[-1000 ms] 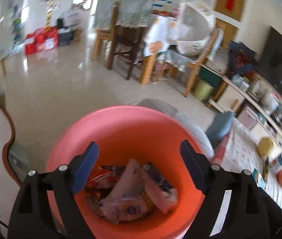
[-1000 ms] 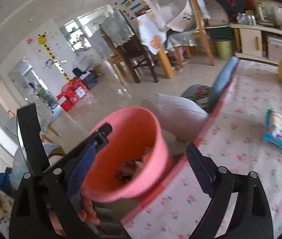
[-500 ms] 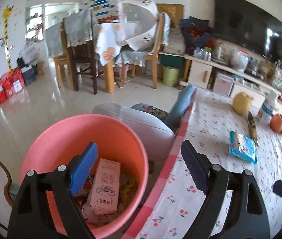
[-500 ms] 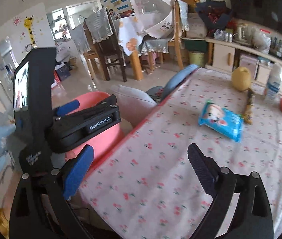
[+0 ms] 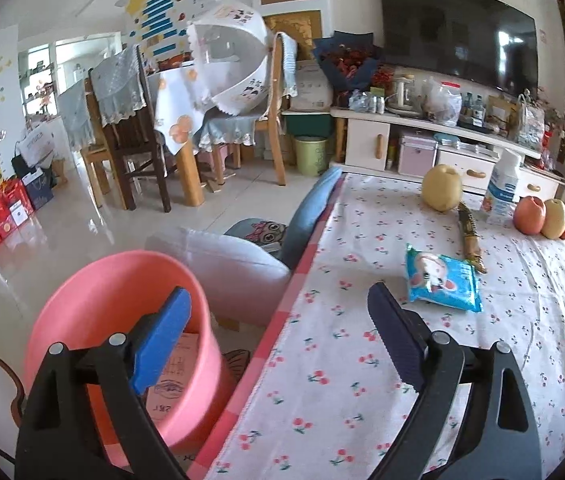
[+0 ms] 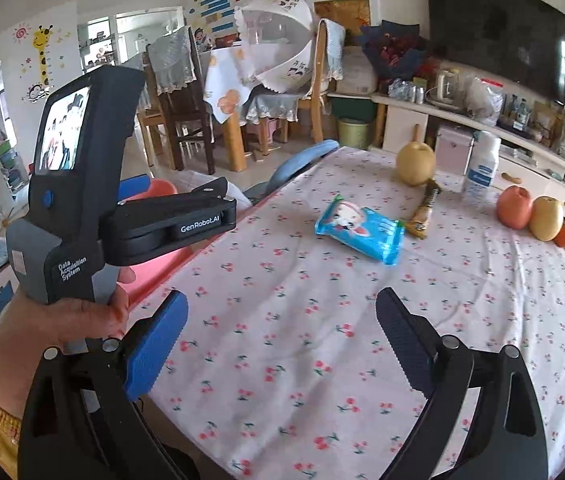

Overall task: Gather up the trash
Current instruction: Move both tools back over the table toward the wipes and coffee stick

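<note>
**Blue wrapper: approach and grasp**

Blue snack wrapper (image 6: 360,231) lies flat mid-worktop (image 6: 282,320), touching a brown wrapper (image 6: 424,210). Right gripper (image 6: 280,344) and left gripper (image 5: 278,340) both have fingers wide and empty. Recommended: descend over the wrapper's narrow width, pinch low, then carry to the pink bin (image 5: 82,292) beside the worktop edge.

We see both views bright with soft daylight; the floor (image 5: 62,236) shines with glare, the television (image 5: 458,36) reflects light spots. Edges bend strongly and darken; distant furniture looks slightly soft.
</note>
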A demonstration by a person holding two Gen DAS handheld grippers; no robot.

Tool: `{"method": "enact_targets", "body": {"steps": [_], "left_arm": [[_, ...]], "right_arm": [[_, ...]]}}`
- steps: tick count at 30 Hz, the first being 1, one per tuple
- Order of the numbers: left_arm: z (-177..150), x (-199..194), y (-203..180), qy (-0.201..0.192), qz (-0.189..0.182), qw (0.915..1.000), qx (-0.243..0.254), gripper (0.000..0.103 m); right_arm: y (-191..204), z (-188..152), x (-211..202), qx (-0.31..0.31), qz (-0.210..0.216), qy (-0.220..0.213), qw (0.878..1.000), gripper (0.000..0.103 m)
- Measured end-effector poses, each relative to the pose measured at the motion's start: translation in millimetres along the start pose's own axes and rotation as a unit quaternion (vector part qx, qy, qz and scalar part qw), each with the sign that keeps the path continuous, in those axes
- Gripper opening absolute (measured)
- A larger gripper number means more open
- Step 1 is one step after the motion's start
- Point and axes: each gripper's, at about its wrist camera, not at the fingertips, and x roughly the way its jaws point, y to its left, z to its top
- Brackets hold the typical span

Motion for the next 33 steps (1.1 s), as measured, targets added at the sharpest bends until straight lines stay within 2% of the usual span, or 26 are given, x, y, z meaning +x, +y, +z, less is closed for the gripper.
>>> {"method": "enact_targets", "body": {"steps": [15, 33], "left_arm": [[0, 2, -60, 0.002, -0.012, 0.9986, 0.052, 0.091], [-2, 4, -103, 0.006, -0.01, 0.9958, 0.091, 0.091]], "right_arm": [[-29, -9, -14, -0.01, -0.02, -0.017, 1.0, 0.094], [-97, -13, -19, 0.06, -0.031, -0.016, 0.998, 0.094]]}}
